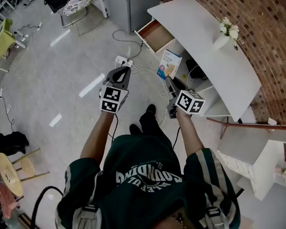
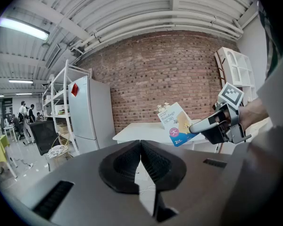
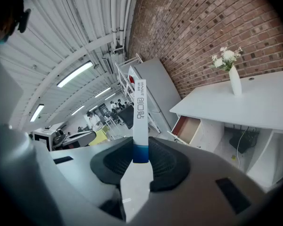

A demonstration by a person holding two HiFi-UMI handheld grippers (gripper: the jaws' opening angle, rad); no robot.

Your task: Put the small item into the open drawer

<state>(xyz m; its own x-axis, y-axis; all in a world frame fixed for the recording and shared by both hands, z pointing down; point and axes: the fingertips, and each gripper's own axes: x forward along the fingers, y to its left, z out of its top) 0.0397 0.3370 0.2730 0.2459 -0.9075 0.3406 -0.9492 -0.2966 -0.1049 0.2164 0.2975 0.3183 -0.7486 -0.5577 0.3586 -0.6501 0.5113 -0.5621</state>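
Observation:
My right gripper (image 1: 168,80) is shut on a small white-and-blue bandage box (image 1: 169,64) and holds it up in the air in front of the white desk (image 1: 205,37). In the right gripper view the box (image 3: 140,121) stands edge-on, with both pads pressed on its blue end. The open drawer (image 1: 155,35) sticks out at the desk's left end, its wooden inside empty; it shows as well in the right gripper view, where the drawer (image 3: 188,128) lies beyond the box. My left gripper (image 1: 119,74) hangs to the left, shut with nothing in it (image 2: 140,146). From there the box (image 2: 177,124) shows at the right.
A white vase with flowers (image 1: 226,32) stands on the desk. A power strip (image 1: 123,60) and cables lie on the floor below the drawer. A white shelf unit (image 1: 257,166) stands at lower right, a grey cabinet (image 1: 133,4) at the top, a round stool (image 1: 9,173) at lower left.

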